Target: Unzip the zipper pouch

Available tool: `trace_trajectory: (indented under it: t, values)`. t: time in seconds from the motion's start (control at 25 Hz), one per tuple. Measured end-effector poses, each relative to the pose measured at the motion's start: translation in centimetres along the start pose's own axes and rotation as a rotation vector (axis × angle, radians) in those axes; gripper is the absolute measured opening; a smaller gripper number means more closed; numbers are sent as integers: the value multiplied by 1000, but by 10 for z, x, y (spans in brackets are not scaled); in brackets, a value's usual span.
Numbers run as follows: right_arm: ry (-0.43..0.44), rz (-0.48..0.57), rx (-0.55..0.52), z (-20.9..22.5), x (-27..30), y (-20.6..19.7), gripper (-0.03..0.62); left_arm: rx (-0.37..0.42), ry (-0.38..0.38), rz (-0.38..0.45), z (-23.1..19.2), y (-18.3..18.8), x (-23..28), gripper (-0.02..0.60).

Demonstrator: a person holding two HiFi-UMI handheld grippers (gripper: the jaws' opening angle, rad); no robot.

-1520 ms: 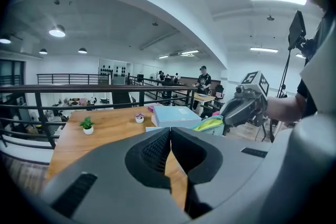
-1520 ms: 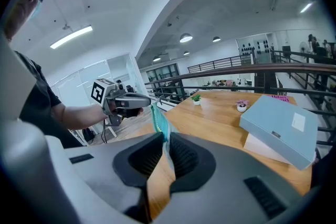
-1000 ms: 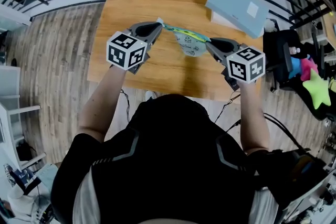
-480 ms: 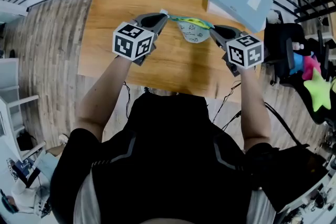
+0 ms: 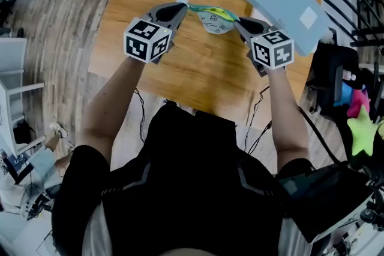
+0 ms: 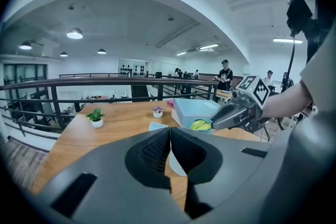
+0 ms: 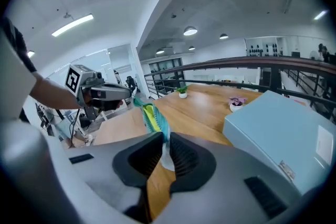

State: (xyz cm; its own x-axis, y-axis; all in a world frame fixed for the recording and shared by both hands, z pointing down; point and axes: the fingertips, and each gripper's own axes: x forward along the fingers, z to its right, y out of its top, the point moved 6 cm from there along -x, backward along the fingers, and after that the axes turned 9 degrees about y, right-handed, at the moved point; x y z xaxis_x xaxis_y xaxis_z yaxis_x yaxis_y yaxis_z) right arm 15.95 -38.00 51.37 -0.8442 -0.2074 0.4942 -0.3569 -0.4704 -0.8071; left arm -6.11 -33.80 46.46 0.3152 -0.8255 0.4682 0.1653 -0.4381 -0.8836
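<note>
Your left gripper point(image 5: 179, 8) and right gripper point(image 5: 240, 23) each have their jaws clamped on one end of the zipper pouch point(image 5: 215, 20). It hangs stretched between them above the middle of the tabletop point(image 5: 198, 72).

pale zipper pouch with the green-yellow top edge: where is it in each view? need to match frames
Head view: zipper pouch top centre, held between left gripper and right gripper.
Left gripper view: pouch's green-yellow end right of centre, at the far gripper's tips.
Right gripper view: pouch at centre, running from the jaws toward upper left.
Shared landmark: light blue box.
</note>
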Motion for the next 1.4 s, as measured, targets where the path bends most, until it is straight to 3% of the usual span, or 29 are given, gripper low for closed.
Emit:
trace_trajectory:
  t: [0.12,0.28,0.64,1.04,1.4]
  values:
    - [33,-28,-23,-4,21,-17,52,-5,27,-47,-6,-24,-5,31]
    - [89,-99,48,-14,42,-57,52,-8,41,-166,-3,-76,-7,31]
    - [141,-217,161,-29,63,-115,52,-47,-2,-345,4,-154,-2,31]
    - [129,-282,235,-36,70,-146,54,-40,-37,-434,13,-185,8,32]
    - [115,-293,292,-36,72,-152,54,-22,-43,-443,10,-193,15,32]
